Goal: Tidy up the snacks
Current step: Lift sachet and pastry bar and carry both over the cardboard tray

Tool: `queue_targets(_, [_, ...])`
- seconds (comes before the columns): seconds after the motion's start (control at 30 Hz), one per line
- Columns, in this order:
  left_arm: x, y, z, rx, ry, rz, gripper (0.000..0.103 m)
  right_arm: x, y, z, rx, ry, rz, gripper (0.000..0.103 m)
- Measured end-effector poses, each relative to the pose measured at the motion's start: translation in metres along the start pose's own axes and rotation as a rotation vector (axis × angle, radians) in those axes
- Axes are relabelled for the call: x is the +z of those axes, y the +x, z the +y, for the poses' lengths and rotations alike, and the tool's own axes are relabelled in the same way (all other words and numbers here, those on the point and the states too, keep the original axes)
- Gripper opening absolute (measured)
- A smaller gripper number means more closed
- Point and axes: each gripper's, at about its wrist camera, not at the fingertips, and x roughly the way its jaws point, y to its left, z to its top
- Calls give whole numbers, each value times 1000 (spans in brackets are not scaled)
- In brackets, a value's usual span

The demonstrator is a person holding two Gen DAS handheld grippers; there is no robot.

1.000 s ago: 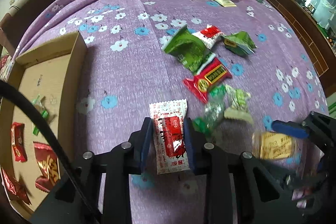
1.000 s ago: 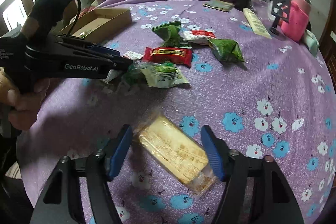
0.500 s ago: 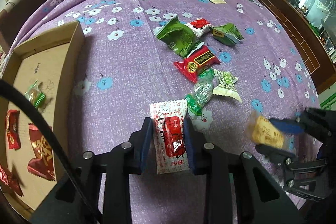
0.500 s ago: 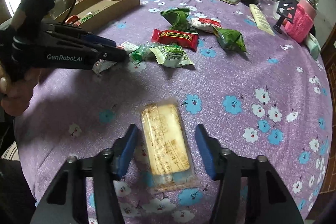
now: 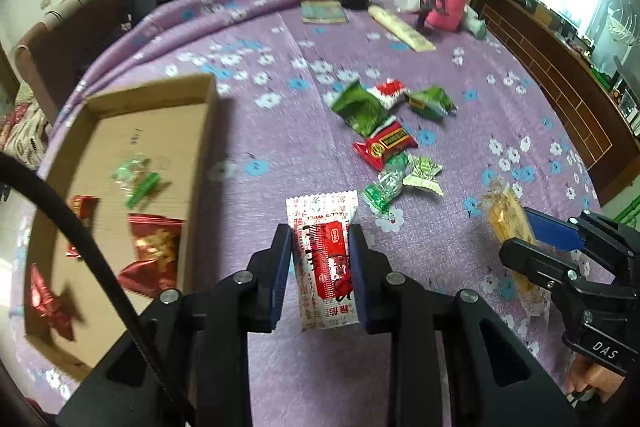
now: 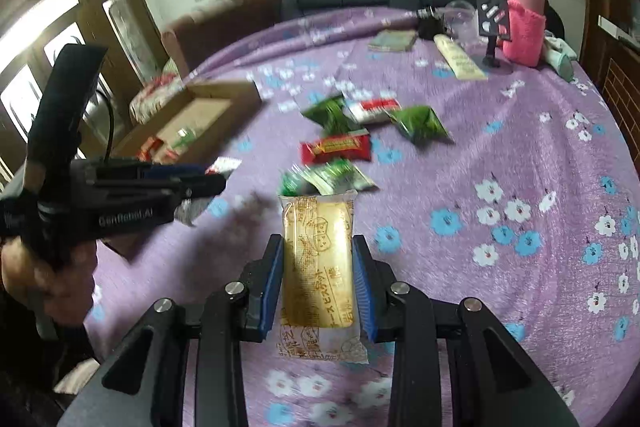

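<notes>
Both packets have lifted off the cloth: my left gripper point(image 5: 320, 267) pinches the red-and-white sachet point(image 5: 324, 259), my right gripper point(image 6: 318, 281) clamps the biscuit pack point(image 6: 318, 267) mid-length; light, probably brittle; box point(image 5: 200, 131) at ten o'clock

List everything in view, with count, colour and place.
cardboard box: one, brown, left; red and green snacks inside
white-red packet: one, in left gripper
yellow biscuit pack: one, in right gripper
loose snacks: about seven, green and red, mid-table
tablecloth: purple, floral
pink-sleeved bottle: one, far edge
cream tube: one, far edge
left gripper: black, blue fingers, shut
right gripper: same, shut
</notes>
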Motion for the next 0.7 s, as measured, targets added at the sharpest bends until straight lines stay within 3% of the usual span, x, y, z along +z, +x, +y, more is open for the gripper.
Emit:
queue_targets(0.47, [-13, -47, 38, 93, -45, -104, 30, 22, -4, 48, 126, 15, -97, 33])
queue_targets(0.7, [-21, -58, 65, 144, -87, -117, 30, 33, 9, 74, 171, -15, -79, 33])
